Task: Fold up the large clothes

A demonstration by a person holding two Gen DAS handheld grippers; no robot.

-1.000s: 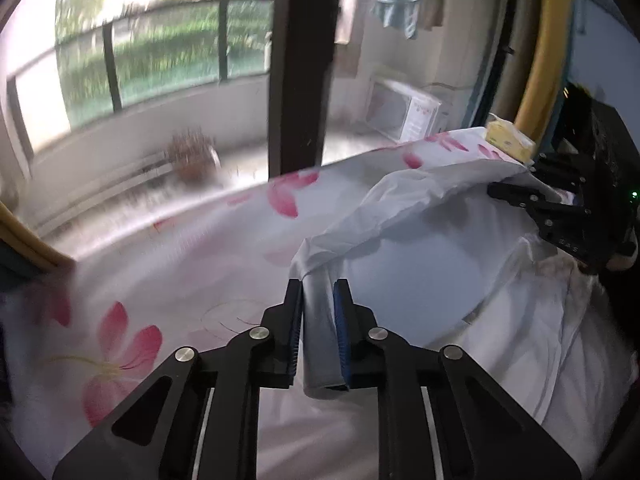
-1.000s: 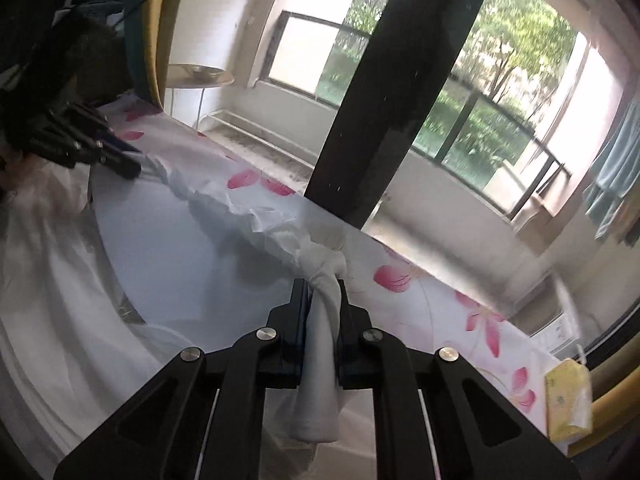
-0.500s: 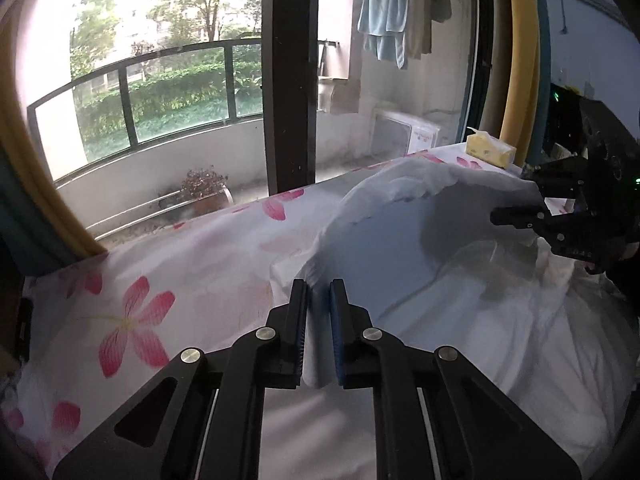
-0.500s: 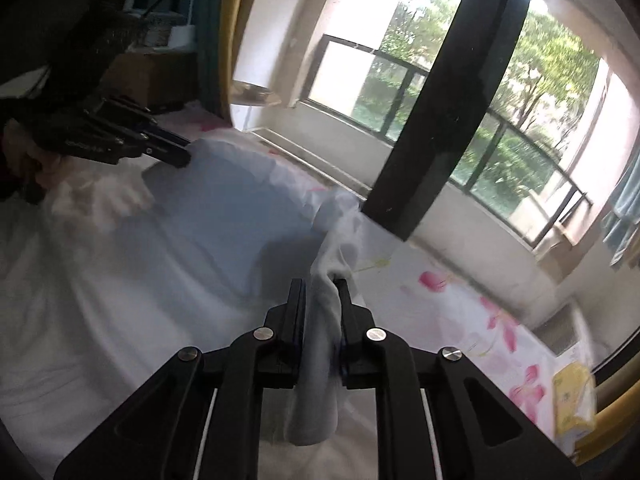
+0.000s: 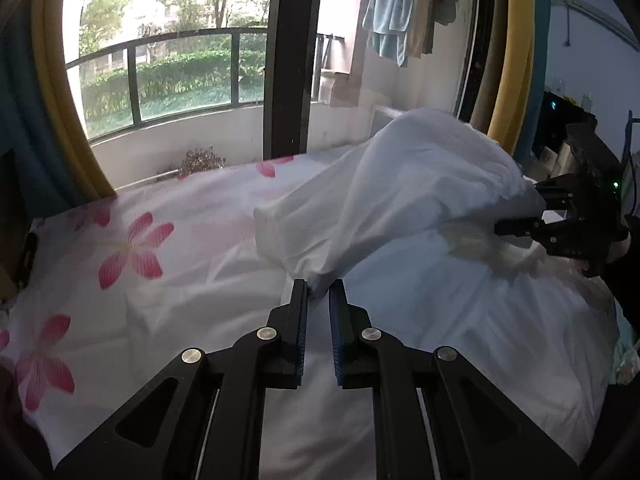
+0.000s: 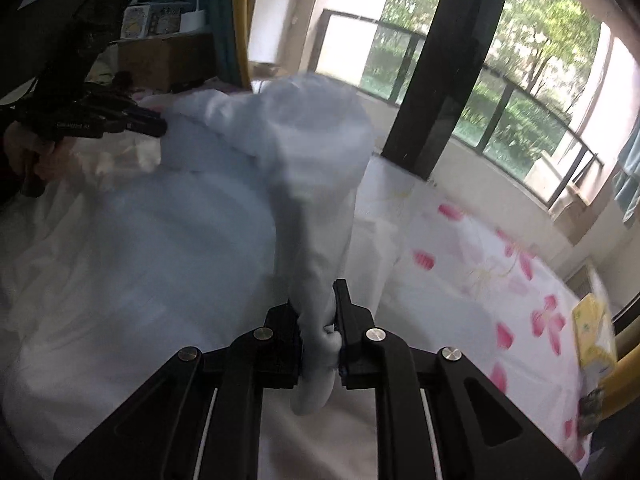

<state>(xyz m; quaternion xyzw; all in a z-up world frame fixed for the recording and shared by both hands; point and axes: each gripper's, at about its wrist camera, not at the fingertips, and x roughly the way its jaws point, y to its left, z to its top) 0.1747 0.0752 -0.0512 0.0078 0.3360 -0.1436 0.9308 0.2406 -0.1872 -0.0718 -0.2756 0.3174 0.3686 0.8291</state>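
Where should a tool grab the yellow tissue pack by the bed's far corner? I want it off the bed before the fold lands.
Grip the yellow tissue pack across its narrow width, coming from above. It looks like a boxy pack standing on the flowered sheet with open sheet beside it, apart from the white garment, so its long side faces probably suit the pads.

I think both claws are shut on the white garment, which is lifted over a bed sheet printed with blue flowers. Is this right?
Not fully. The flowers on the bed sheet are pink, not blue; the left wrist view shows them clearly. The rest holds: the left claw and the right claw are each shut on the white garment, which is lifted over the sheet.
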